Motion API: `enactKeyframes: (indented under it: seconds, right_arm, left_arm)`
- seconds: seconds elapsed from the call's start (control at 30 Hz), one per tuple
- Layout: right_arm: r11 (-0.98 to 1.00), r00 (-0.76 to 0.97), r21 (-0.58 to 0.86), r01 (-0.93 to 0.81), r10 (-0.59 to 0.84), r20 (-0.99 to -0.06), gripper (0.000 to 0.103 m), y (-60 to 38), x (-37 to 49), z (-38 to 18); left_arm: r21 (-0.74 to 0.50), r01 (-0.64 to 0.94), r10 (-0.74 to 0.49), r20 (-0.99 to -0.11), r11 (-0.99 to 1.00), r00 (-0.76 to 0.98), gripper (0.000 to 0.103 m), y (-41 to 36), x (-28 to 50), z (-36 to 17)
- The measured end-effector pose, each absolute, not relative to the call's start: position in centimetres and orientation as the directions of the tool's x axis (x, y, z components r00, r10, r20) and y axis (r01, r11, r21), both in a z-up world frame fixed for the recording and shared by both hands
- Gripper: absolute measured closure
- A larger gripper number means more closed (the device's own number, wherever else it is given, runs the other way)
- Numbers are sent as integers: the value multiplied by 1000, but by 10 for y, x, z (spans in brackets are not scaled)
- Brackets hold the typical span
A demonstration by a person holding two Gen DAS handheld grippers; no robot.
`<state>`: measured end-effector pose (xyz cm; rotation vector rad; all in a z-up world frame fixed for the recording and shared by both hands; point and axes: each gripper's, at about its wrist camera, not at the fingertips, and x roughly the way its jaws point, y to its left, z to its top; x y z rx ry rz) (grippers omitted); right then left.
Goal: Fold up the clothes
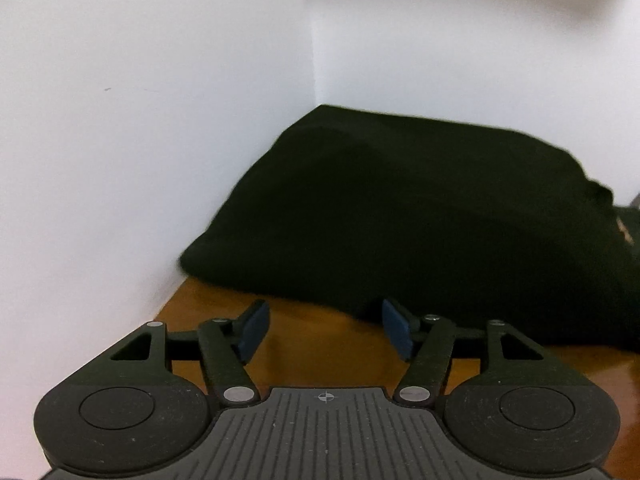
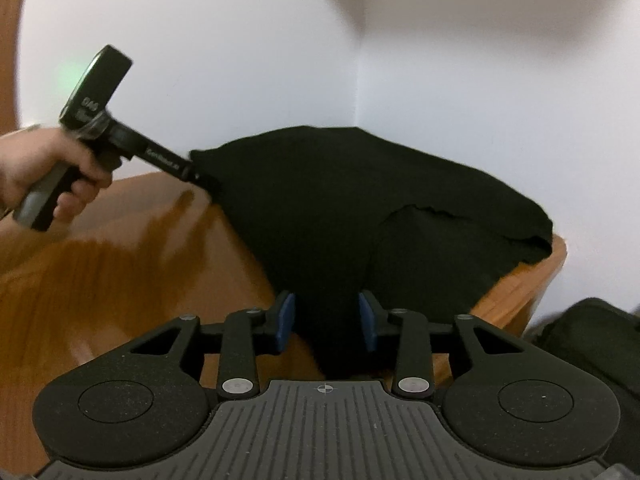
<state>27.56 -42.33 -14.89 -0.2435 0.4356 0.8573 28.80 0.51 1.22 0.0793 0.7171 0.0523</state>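
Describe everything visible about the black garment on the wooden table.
The black cloth garment looks like soft, matte knit fabric, lying in a loosely folded heap on the glossy brown wooden table, pushed into the corner where two white walls meet. In the right wrist view a ragged layer edge crosses its upper surface, and part of it hangs near the table's right edge. A strip of it runs between the open fingers of the right gripper. The left gripper, also open, sits at its near edge.
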Motion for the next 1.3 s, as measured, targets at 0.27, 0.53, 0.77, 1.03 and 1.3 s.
enactKeyframes:
  seconds: [0.27,0.53,0.77,1.03,1.3]
  right_arm:
    - [616,560,-2,-788,715,-419,29,-425,240,-133]
    - [522,437,99,-847,791,-428,7,-374,185,-122]
    - [552,417,167,-817,766,-490,0,-310,154,-117]
    - [641,475,125,-757,671,-570,0,-263,133,-124]
    - [785,600,34,-619,500,-624,0,-244,115,-133]
  left_arm:
    - [23,-49,53,-595,999,802,24,27,197,41]
    - [-30,-26,5,-561,999,828,21,35,97,61]
    - [-26,-43,20,-582,999,813,19,59,47,53]
    - [1,-3,3,-625,1000,781,18,77,42,26]
    - [38,52,-16,-632,998,775,0,76,50,12]
